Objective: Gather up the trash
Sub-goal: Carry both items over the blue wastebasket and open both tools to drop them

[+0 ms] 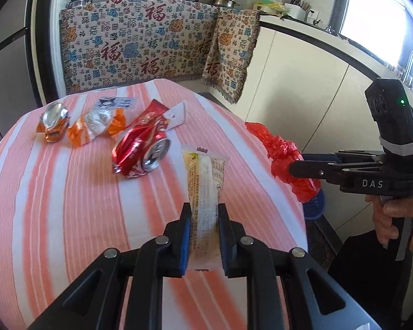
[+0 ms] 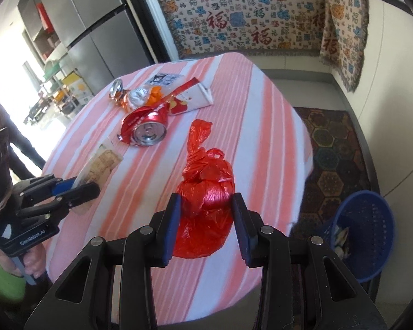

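Two loads held: left gripper (image 1: 205, 236) clamps an upright snack wrapper (image 1: 205, 189); right gripper (image 2: 206, 228), part-open, squeezes a knotted red bag (image 2: 206, 192). Blue basket (image 2: 363, 231) sits lower right in the right wrist view, nearer the right gripper.

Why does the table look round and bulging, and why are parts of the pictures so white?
Both wrist views use fisheye lenses, which bow the striped table and curve the walls. In the left wrist view the window is blown out by daylight; in the right wrist view glare washes out the shelves at left.
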Tool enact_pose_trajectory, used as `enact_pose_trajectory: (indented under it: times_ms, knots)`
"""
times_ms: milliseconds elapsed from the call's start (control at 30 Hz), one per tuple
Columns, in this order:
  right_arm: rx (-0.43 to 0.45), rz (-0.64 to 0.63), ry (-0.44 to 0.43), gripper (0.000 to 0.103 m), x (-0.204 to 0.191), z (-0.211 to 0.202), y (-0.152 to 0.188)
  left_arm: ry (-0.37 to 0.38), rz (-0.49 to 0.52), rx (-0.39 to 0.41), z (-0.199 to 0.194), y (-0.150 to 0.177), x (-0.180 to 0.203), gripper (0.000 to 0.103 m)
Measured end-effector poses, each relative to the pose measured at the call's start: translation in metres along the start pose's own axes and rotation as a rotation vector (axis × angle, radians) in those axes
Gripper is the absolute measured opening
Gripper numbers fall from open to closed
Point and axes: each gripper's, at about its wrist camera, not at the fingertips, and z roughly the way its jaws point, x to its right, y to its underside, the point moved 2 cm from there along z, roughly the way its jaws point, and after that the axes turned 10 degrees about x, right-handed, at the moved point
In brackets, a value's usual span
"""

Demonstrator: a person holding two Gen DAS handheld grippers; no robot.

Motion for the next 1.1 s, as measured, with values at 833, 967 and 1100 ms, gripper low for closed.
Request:
enact_pose_trajectory:
  times_ms: [833,967,1100]
  knots:
    - [0.006,0.362,0.428,0.038,0.305,-0.064,0.039,0.336,0.196,-0.157,0.192,-0.031,0.256,0.018]
    - [-0.007,0.389,0.444,0.038,0.329,-0.060,0.055,0.341,0.177,-0.187,0.227,-0.027,0.271,0.018]
    - [0.008,0.440,0.415,0.038,0.346,-0.064,0.063,0.334,0.187,-0.212,0.258,-0.022,0.284,0.018]
